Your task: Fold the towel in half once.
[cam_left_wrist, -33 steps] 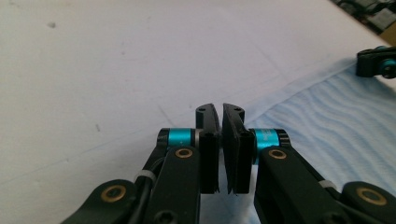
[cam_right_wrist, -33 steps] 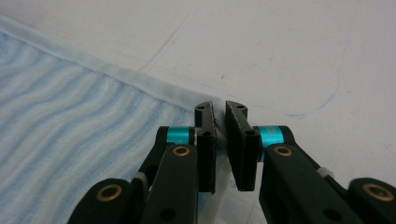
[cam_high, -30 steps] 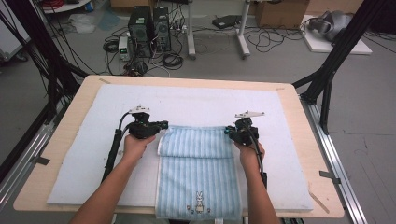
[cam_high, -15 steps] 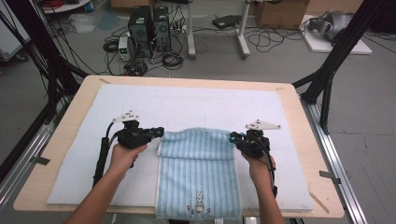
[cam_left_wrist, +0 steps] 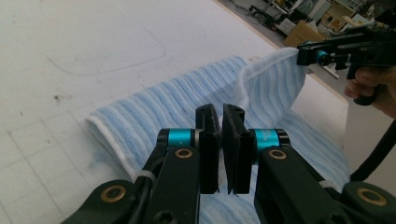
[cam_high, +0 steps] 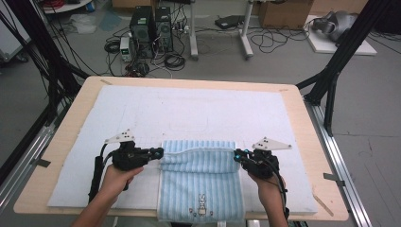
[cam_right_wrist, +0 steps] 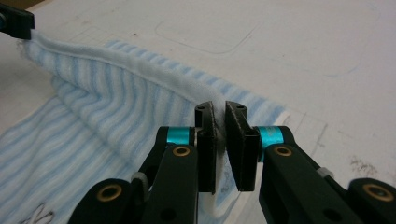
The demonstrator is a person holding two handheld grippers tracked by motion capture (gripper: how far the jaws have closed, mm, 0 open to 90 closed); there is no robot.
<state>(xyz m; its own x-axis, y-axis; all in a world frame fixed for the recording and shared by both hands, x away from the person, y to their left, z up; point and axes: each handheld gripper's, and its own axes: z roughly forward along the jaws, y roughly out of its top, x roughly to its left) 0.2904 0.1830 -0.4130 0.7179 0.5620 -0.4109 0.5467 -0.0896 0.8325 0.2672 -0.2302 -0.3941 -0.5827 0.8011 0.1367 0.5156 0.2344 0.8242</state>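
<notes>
Pale-blue striped terry towel [cam_high: 201,182] is clamped at its folded edge's two corners by left hand-held gripper [cam_high: 160,152] and right hand-held gripper [cam_high: 235,154]; the edge spans between them.

The towel [cam_high: 202,179] is pale blue with white stripes and a small rabbit near its lower edge. It lies low in the frame's centre, its top part folded over and lifted at both corners.

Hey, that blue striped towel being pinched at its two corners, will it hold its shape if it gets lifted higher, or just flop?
The blue striped towel will probably flop: between the left tool and the right tool its held edge already sags. It likely weighs little, as pinches at two corners raise it. Its ribbed terry surface looks unlikely to slip from the pads.
</notes>
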